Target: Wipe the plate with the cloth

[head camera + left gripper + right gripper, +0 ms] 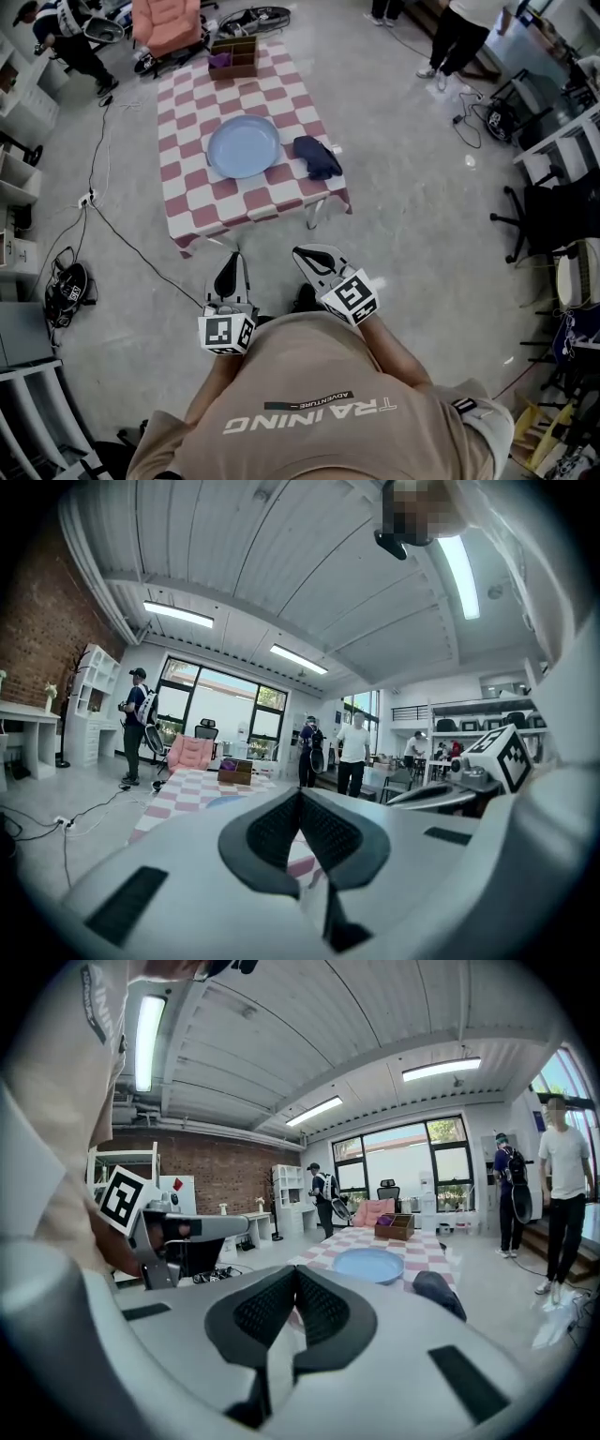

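A light blue plate lies in the middle of a low table with a red-and-white checked cover. A dark blue cloth sits crumpled just right of the plate, near the table's edge. Both grippers hover over the floor, short of the table's near edge and apart from it. My left gripper is shut with nothing in it, and my right gripper is the same. In the right gripper view the pads meet, with the plate and cloth beyond. The left gripper view shows its fingers touching.
A wooden box with purple contents stands at the table's far end, a pink chair behind it. Cables run across the floor on the left. People stand at the back; office chairs line the right.
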`<state>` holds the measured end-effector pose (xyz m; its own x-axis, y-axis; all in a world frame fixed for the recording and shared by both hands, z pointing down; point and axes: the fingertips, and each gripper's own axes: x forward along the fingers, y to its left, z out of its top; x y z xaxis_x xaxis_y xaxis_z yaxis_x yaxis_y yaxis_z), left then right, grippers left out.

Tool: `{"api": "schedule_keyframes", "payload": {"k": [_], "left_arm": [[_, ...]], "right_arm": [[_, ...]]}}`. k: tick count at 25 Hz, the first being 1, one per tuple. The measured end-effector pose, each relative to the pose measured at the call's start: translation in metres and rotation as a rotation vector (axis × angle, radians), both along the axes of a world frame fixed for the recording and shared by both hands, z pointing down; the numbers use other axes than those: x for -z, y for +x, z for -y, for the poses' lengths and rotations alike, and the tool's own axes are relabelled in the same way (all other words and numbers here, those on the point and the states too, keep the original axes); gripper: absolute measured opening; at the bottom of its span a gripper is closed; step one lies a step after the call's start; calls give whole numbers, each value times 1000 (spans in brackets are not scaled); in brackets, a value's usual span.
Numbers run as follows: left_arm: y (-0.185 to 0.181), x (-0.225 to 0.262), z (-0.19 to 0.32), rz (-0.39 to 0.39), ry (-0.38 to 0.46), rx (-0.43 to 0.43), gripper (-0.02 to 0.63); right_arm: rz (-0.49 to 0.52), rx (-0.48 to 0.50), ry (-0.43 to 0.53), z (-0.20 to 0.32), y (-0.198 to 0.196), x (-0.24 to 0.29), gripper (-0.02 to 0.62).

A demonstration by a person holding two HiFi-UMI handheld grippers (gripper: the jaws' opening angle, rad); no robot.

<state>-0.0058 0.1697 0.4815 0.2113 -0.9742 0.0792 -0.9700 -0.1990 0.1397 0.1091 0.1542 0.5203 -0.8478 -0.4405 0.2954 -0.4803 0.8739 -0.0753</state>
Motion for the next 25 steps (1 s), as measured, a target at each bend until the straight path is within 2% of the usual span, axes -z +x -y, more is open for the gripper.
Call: {"api": "schedule_keyframes", "payload": {"k": [6, 11, 15, 19, 25], "left_arm": [[7, -6, 15, 17, -19, 28, 15], [3, -8, 22, 5, -22, 14, 14], [-15, -7, 37, -16, -21, 12, 14], [-37, 5, 55, -16, 15, 6, 15], [-65, 0, 68, -33, 16, -11, 15]], "right_arm": [[35, 75, 7, 8, -5, 1, 18], [33, 68, 16, 26, -11, 0, 18], [23, 52, 1, 35, -21, 2, 18], [31, 64, 23, 43, -42, 11, 18], [42, 76, 39, 52, -76, 15, 18]]}}
